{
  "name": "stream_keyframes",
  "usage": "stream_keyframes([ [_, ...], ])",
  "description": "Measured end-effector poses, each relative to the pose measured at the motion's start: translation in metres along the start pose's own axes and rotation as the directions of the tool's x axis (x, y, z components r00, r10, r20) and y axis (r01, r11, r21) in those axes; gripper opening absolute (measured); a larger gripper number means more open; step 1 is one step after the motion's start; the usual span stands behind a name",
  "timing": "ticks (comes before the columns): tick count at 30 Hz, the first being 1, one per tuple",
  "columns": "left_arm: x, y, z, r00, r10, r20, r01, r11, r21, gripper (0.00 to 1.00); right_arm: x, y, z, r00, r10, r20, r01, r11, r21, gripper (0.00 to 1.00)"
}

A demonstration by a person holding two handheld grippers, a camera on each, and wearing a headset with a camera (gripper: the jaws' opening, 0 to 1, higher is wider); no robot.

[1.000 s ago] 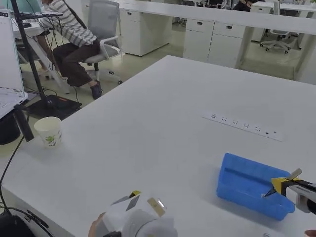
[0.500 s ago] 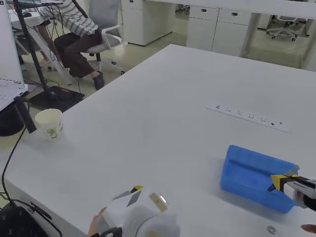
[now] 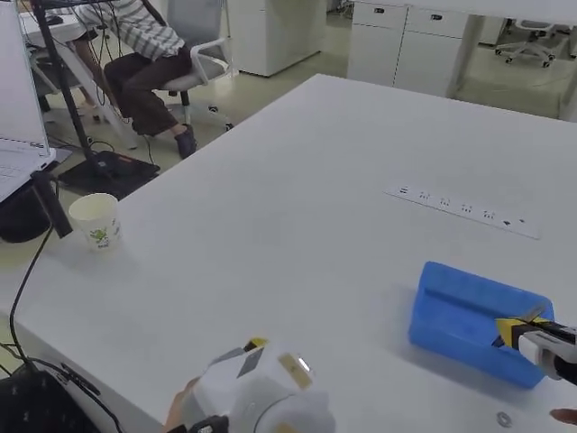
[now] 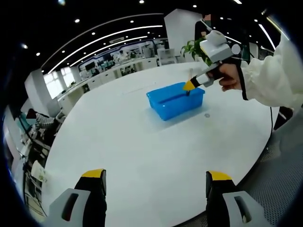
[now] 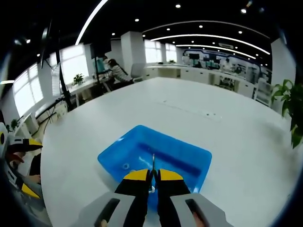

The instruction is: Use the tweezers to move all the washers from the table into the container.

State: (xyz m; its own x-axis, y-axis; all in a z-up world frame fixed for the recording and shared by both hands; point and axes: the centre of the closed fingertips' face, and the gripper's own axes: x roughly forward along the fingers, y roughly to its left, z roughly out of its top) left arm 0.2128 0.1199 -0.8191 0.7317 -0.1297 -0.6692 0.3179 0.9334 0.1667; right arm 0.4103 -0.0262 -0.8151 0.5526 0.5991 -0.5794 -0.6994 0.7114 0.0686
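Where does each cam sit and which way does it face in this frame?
Head view: on the headset, looking forward and down across the table at the container; left gripper at the bottom, right gripper at the right edge.
Left gripper view: on the left gripper, near the table edge, facing the container and right gripper; own jaws wide apart, a hand beyond.
Right gripper view: above the container, facing down into it; own jaws shut on tweezers.
Shared: all three show the container.
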Motion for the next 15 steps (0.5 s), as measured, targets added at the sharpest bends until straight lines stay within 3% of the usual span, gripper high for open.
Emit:
stream_keyframes([
  [15,0.0005,0.0002,-0.002,1.0,0.0,-0.009,0.0,1.0,0.001,0.88,0.0046,-0.0043,-0.0037,0.9997,-0.023,0.003,0.023,0.998,-0.054,0.02],
])
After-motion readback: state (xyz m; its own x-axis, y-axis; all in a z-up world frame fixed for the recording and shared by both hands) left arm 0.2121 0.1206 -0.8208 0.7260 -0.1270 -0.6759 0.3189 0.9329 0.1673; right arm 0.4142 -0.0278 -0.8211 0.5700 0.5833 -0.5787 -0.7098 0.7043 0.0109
